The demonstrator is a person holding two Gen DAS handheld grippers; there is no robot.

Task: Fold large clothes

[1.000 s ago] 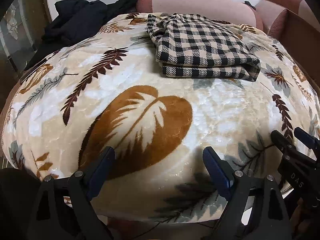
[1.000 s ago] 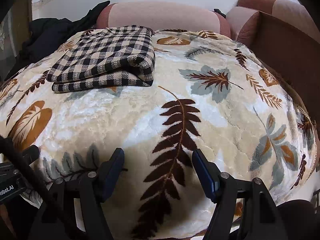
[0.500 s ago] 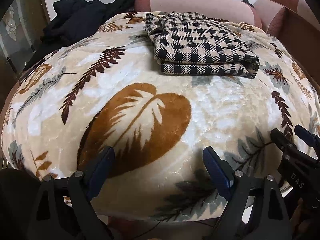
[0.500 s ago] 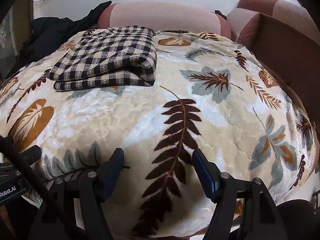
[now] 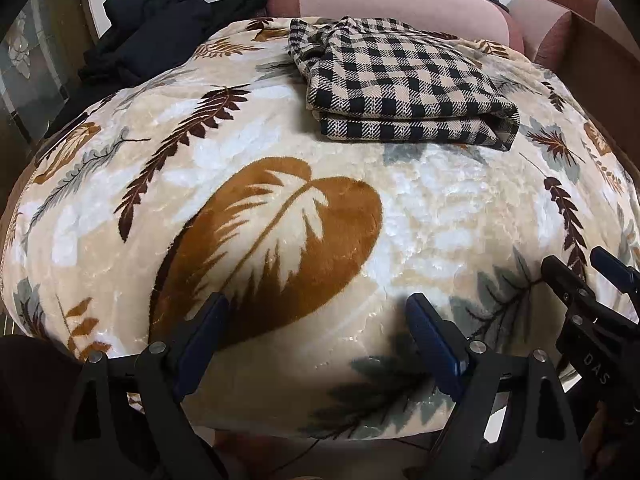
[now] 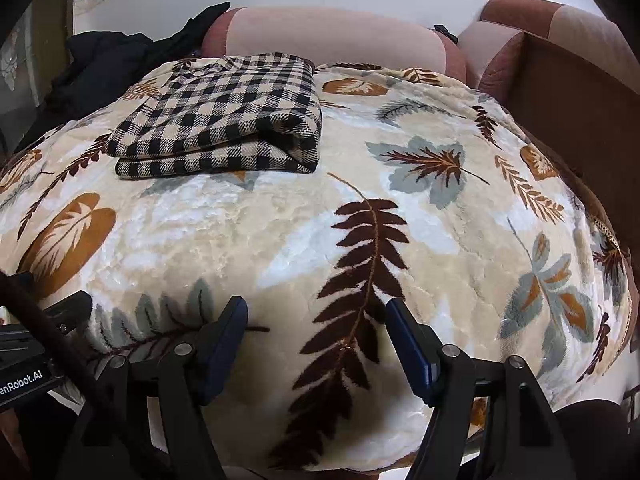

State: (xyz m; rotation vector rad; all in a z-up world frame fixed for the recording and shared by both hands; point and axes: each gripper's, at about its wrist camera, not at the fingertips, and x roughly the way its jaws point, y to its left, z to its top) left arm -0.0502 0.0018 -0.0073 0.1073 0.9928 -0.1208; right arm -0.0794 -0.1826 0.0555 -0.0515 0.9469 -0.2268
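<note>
A black-and-beige checked garment [image 5: 400, 80] lies folded in a neat stack at the far side of a leaf-patterned blanket [image 5: 440, 208]; it also shows in the right wrist view [image 6: 224, 120]. My left gripper [image 5: 316, 320] is open and empty over the blanket's near edge, well short of the garment. My right gripper [image 6: 316, 324] is open and empty, also at the near edge. The right gripper shows at the right edge of the left wrist view [image 5: 580, 284].
A pile of black clothes [image 5: 160, 36] lies at the back left. Pink and brown sofa cushions [image 6: 332, 36] run along the back, and a brown armrest [image 6: 580, 92] stands at the right. The blanket [image 6: 440, 220] covers the seat.
The view shifts slightly; the folded garment sits a little lower and nearer in frame. Both grippers stay open and empty.
</note>
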